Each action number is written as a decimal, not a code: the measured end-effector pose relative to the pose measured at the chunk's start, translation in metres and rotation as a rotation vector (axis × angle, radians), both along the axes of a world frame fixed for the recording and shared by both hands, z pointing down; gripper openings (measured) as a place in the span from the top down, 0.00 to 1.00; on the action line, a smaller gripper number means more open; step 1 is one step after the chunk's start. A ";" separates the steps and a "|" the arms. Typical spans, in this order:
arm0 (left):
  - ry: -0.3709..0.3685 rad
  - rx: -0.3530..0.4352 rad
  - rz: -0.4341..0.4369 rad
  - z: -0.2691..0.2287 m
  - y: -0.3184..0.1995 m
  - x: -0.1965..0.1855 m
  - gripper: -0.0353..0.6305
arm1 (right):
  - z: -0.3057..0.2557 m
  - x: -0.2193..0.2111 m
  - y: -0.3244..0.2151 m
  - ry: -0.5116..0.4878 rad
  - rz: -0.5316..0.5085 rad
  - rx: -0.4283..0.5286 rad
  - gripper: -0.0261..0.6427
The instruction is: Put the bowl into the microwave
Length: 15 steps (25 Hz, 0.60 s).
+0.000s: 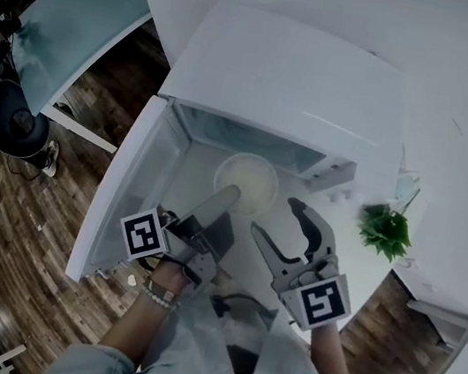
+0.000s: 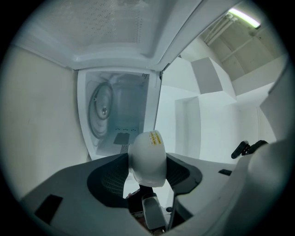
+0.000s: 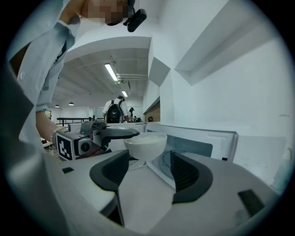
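The white bowl (image 1: 248, 178) hangs at the mouth of the open white microwave (image 1: 289, 75). My left gripper (image 1: 231, 192) is shut on its near rim. In the left gripper view the bowl (image 2: 147, 159) sits side-on between the jaws, with the microwave cavity and its glass turntable (image 2: 102, 109) straight ahead. My right gripper (image 1: 274, 216) is just to the right of the bowl, open and holding nothing. In the right gripper view the bowl (image 3: 145, 144) is beyond the spread jaws, held by the left gripper (image 3: 99, 136).
The microwave door (image 1: 121, 189) stands swung open to the left. A small green plant (image 1: 385, 228) sits to the right of the microwave. A white wall is behind it. Wooden floor and a glass-topped table (image 1: 74, 28) lie to the left.
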<state>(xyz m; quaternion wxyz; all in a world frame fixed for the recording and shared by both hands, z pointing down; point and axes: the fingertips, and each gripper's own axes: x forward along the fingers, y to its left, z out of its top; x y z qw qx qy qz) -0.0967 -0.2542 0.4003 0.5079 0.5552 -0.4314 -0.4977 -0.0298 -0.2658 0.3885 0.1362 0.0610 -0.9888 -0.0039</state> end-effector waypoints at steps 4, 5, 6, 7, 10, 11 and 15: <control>-0.003 -0.020 -0.017 0.009 -0.006 -0.004 0.61 | 0.015 -0.009 -0.001 0.039 -0.016 -0.018 0.54; -0.004 -0.028 -0.021 0.011 -0.008 -0.005 0.61 | 0.019 -0.012 -0.002 0.045 -0.016 -0.024 0.53; -0.006 -0.035 -0.026 0.014 -0.009 -0.007 0.61 | 0.022 -0.015 -0.003 0.049 -0.014 -0.028 0.53; -0.007 -0.042 -0.030 0.017 -0.011 -0.008 0.61 | 0.024 -0.018 -0.005 0.052 -0.011 -0.031 0.52; -0.012 -0.059 -0.036 0.024 -0.016 -0.012 0.61 | 0.033 -0.025 -0.010 0.064 -0.004 -0.037 0.49; -0.016 -0.063 -0.037 0.026 -0.018 -0.012 0.61 | 0.035 -0.027 -0.012 0.069 -0.002 -0.037 0.49; -0.031 -0.080 -0.034 0.035 -0.028 -0.014 0.61 | 0.044 -0.034 -0.022 0.076 0.016 -0.040 0.48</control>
